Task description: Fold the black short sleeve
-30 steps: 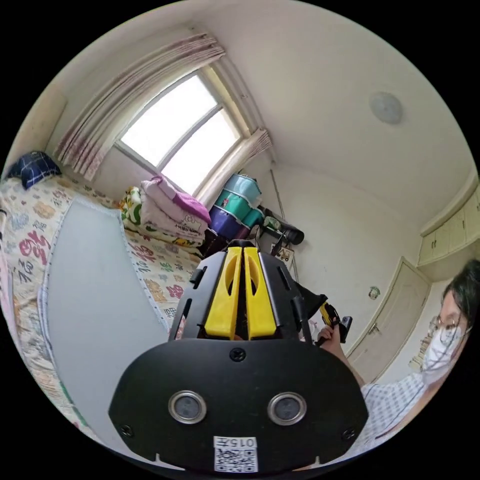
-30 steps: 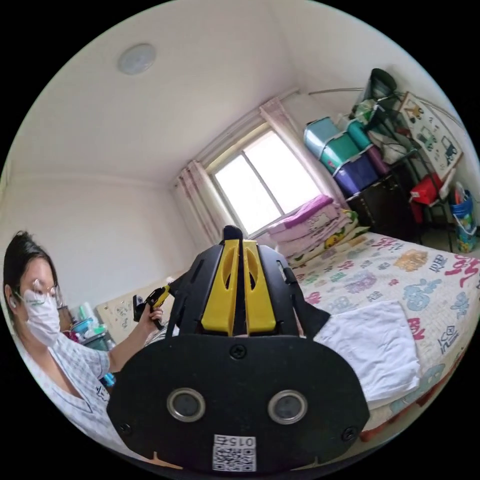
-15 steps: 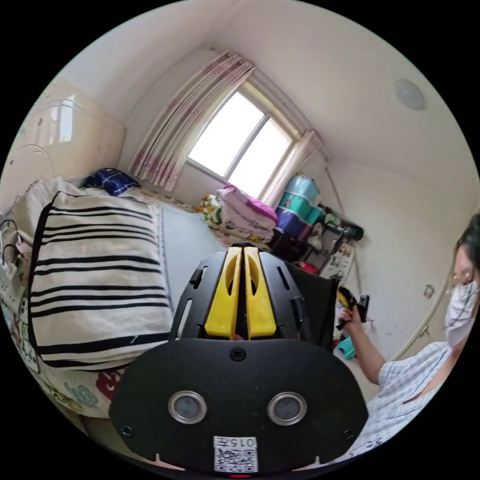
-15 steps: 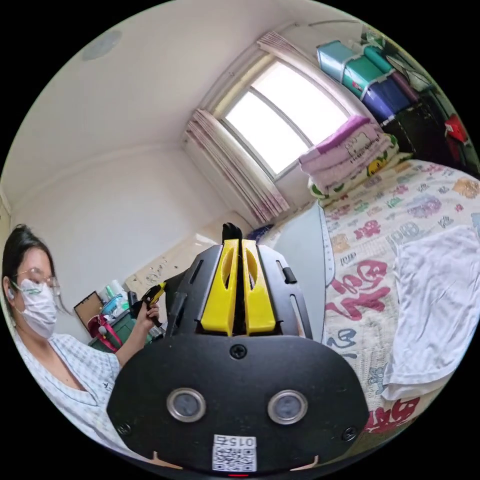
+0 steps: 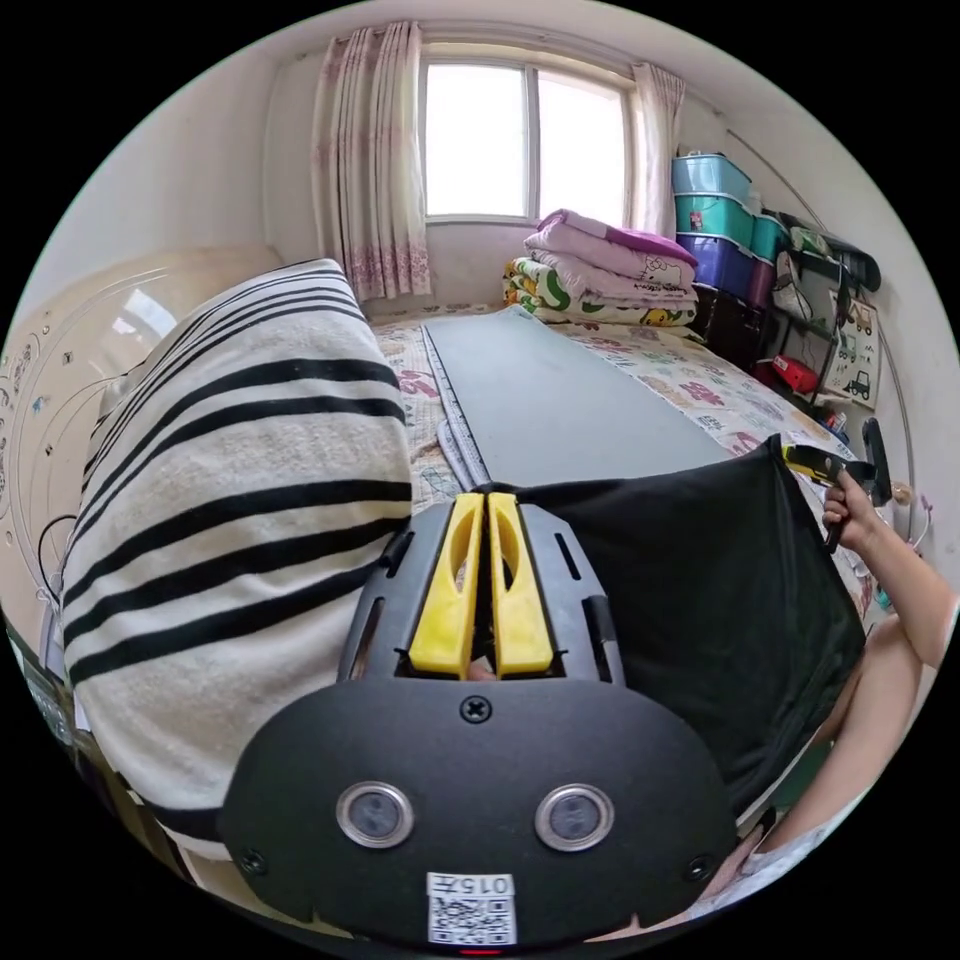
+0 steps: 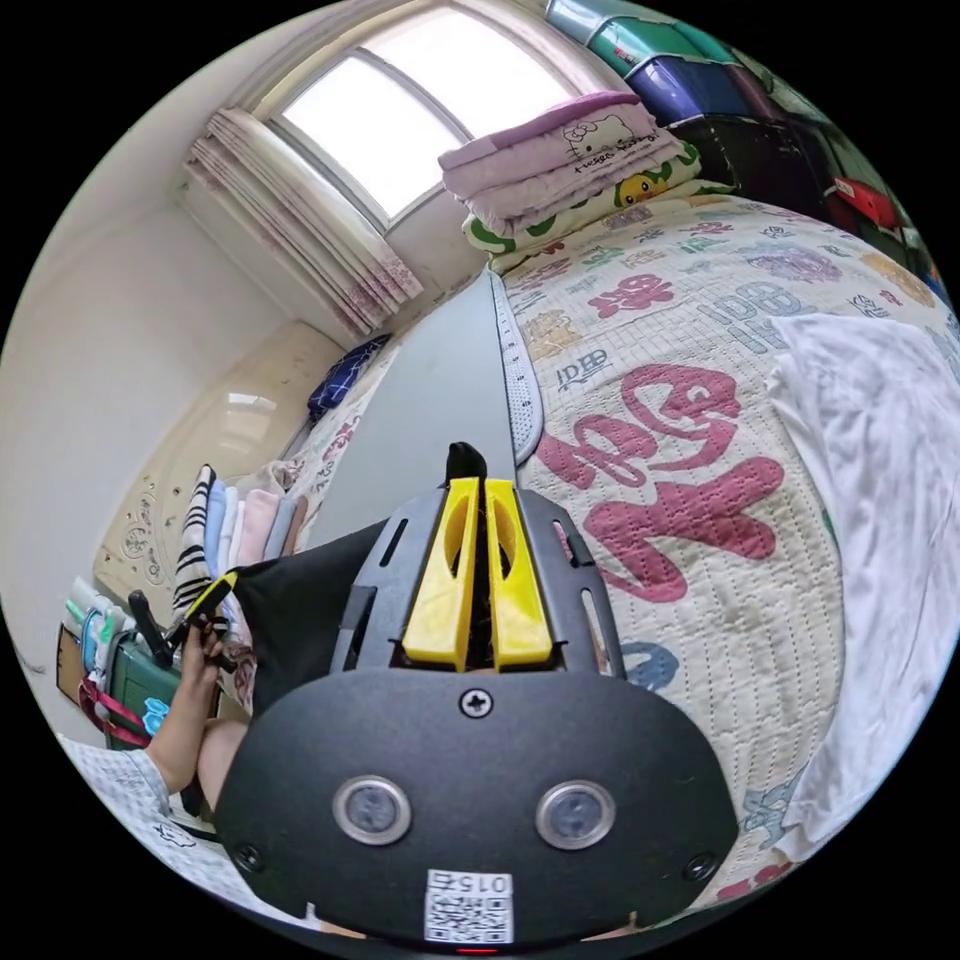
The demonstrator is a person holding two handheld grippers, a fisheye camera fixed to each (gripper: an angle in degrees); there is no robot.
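Grey mat (image 5: 560, 400) bare, both grippers (image 5: 486, 500) (image 6: 476, 487) clamped on black shirt's (image 5: 700, 580) top edge.

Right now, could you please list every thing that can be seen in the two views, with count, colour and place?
black short-sleeve garment: 1, black, held stretched between the two grippers, above the bed edge
grey flat mat: 1, grey, lying along the bed
patterned quilted bed cover: 1, cream with coloured characters, covering the bed
white cloth: 1, white, lying on the bed cover
striped folded fabric: 1, cream with black stripes, beside the left gripper
folded blankets: 1 stack, pink, purple, green, under the window
plastic storage boxes: several, teal and purple, stacked in the corner
window: 1, bright, with pale curtains
left gripper: yellow jaws closed on the garment
right gripper: yellow jaws closed on the garment
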